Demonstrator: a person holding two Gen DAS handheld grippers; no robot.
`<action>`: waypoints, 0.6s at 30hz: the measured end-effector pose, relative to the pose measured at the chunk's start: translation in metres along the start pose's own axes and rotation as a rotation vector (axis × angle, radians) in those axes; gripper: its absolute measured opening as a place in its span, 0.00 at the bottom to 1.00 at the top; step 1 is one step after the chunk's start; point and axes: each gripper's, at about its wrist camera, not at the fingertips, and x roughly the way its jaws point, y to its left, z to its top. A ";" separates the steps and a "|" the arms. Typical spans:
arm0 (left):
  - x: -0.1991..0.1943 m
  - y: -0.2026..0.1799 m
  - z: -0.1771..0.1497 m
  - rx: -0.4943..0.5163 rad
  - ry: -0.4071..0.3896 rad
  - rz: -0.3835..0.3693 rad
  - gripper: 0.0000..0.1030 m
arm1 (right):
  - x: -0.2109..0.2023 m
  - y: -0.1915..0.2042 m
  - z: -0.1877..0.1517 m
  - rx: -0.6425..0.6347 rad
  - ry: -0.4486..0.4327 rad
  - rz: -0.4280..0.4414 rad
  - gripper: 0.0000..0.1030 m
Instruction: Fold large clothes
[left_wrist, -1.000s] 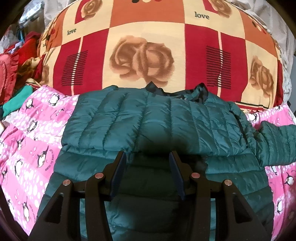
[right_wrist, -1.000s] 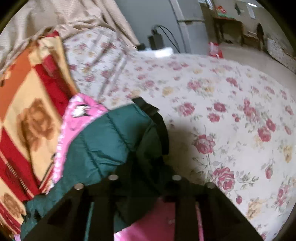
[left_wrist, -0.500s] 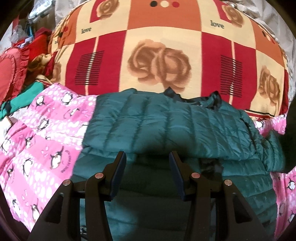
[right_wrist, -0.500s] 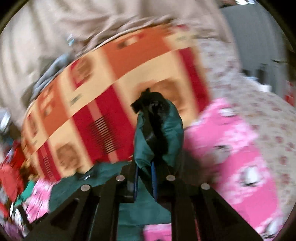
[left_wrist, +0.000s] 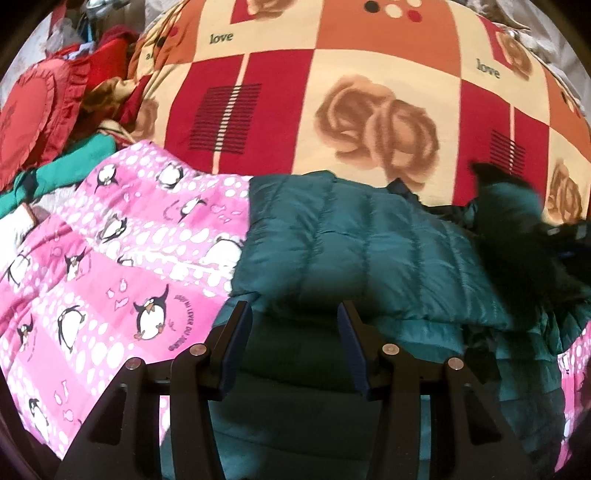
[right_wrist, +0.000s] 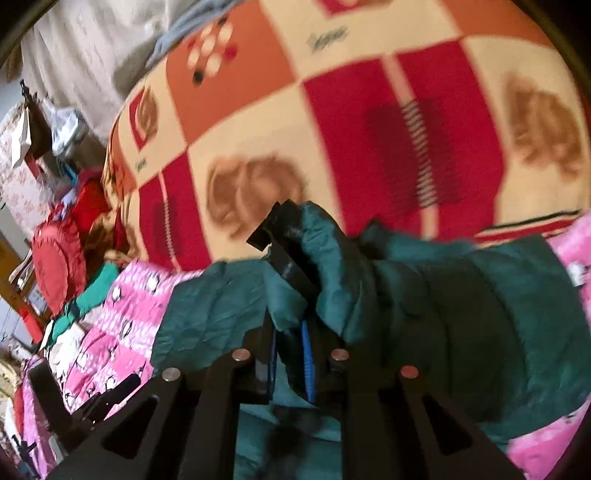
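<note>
A teal quilted puffer jacket (left_wrist: 369, 251) lies on a pink penguin-print blanket (left_wrist: 110, 258), its left sleeve folded across the body. My left gripper (left_wrist: 293, 347) is open and empty, hovering just above the jacket's lower part. My right gripper (right_wrist: 290, 354) is shut on the jacket's right sleeve (right_wrist: 325, 258), whose dark cuff (right_wrist: 273, 225) sticks up past the fingers. The lifted sleeve also shows at the right of the left wrist view (left_wrist: 506, 206), over the jacket body.
A big red, orange and cream rose-print quilt (left_wrist: 369, 92) is heaped right behind the jacket. Red cushions (left_wrist: 33, 114) and green cloth (left_wrist: 66, 166) are piled at the far left. Pale curtains (right_wrist: 92, 44) hang behind.
My right gripper has lifted the sleeve off the flowered bedsheet and swung it left over the jacket. My left gripper has shifted left, staying open.
</note>
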 end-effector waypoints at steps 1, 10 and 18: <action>0.001 0.003 0.000 -0.004 0.002 0.002 0.26 | 0.010 0.003 -0.004 0.003 0.015 0.006 0.11; -0.004 0.009 0.009 -0.084 -0.003 -0.122 0.26 | 0.059 0.017 -0.026 0.047 0.162 0.136 0.53; -0.006 -0.031 0.033 -0.128 -0.038 -0.290 0.47 | -0.063 -0.019 -0.017 -0.046 -0.006 0.010 0.71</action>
